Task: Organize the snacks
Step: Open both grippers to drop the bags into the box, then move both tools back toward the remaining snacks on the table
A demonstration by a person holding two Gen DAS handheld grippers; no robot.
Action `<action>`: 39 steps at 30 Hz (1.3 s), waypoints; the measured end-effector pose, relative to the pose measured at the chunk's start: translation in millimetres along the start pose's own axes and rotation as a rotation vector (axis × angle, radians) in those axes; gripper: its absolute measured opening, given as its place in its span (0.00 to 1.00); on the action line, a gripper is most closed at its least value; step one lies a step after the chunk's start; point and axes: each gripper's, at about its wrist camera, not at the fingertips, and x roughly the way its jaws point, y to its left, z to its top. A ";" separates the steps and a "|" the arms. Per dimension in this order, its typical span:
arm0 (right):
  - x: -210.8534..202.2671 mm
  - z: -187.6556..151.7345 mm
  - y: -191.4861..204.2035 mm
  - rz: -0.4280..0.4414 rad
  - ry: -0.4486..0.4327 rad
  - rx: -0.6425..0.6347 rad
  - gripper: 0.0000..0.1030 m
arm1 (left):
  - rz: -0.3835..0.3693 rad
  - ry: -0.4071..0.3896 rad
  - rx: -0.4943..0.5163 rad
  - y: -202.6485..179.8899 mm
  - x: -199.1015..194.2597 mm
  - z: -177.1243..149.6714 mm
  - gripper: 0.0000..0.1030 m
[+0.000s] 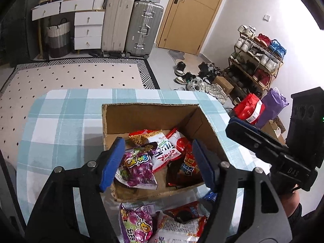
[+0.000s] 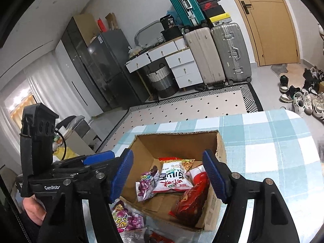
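Observation:
An open cardboard box (image 1: 141, 113) (image 2: 174, 139) stands on the blue checked tablecloth. Inside lie a purple grape candy bag (image 1: 137, 166) (image 2: 146, 183), a white and red noodle packet (image 1: 165, 149) (image 2: 174, 177), and red packets (image 1: 187, 162) (image 2: 192, 202). More snack bags lie on the cloth in front of the box: a purple one (image 1: 135, 222) (image 2: 125, 218) and a red and white one (image 1: 178, 222). My left gripper (image 1: 158, 162) is open and empty above the box. My right gripper (image 2: 168, 174) is open and empty above the box; it shows in the left wrist view (image 1: 263, 141).
The table (image 1: 60, 121) (image 2: 273, 151) ends at a rounded far edge. Beyond are a patterned rug (image 1: 70, 77), suitcases (image 1: 131, 26), white drawers (image 1: 87, 28), a shoe rack (image 1: 257, 60) and red and purple bags (image 1: 251, 109) at the right.

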 end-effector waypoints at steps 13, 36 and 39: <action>-49.9 -6.8 32.9 0.005 -0.030 -0.053 0.70 | 0.048 -0.066 0.005 -17.1 -60.9 -20.4 0.76; -132.6 -70.0 72.6 -0.021 -0.046 -0.116 0.79 | 0.113 -0.110 0.014 -47.4 -139.2 -93.2 0.94; -141.7 -82.2 80.5 -0.017 -0.052 -0.123 0.82 | 0.120 -0.122 0.013 -48.6 -146.0 -104.5 0.97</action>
